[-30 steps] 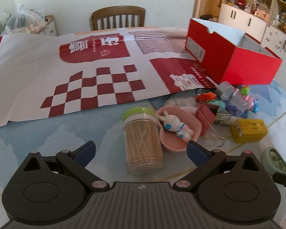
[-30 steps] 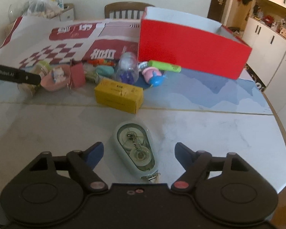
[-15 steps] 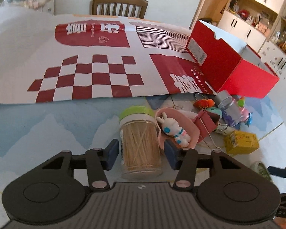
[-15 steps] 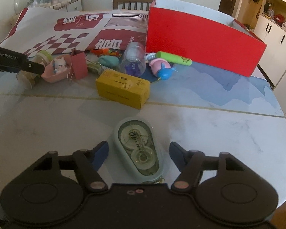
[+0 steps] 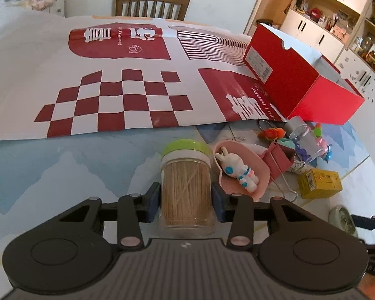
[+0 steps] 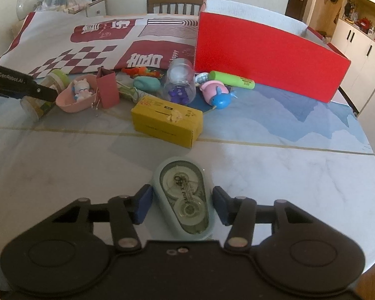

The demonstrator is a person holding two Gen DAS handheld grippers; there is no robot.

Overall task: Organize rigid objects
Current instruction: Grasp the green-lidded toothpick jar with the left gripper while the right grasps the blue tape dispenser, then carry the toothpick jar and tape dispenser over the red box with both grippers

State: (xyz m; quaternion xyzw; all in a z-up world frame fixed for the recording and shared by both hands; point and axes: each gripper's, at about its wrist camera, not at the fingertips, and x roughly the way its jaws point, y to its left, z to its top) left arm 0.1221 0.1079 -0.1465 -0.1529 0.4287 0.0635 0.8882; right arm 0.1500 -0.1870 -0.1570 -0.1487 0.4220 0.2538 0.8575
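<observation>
A clear toothpick jar (image 5: 186,185) with a green lid lies on the table, lid away from me. My left gripper (image 5: 186,200) straddles its body; the jaws are closing and both blue pads touch its sides. The jar (image 6: 53,80) also shows at the far left of the right wrist view, partly behind the left gripper's black finger. A pale green correction-tape dispenser (image 6: 183,195) lies flat between the pads of my right gripper (image 6: 182,201). Those jaws are closing too, with a thin gap left on each side. The open red box (image 6: 262,55) stands at the back right.
Right of the jar sit a pink dish (image 5: 260,167) holding a rabbit figure, a pink binder clip (image 5: 278,160) and a yellow carton (image 6: 166,120). A clear bottle (image 6: 180,82), whale toy (image 6: 218,95) and green highlighter (image 6: 232,80) lie before the box. A red-and-white bag (image 5: 112,75) covers the far table.
Both grippers have narrowed from wide open. The left one moved forward around the toothpick jar until its pads met it. The right one's pads have drawn in close beside the tape dispenser.
</observation>
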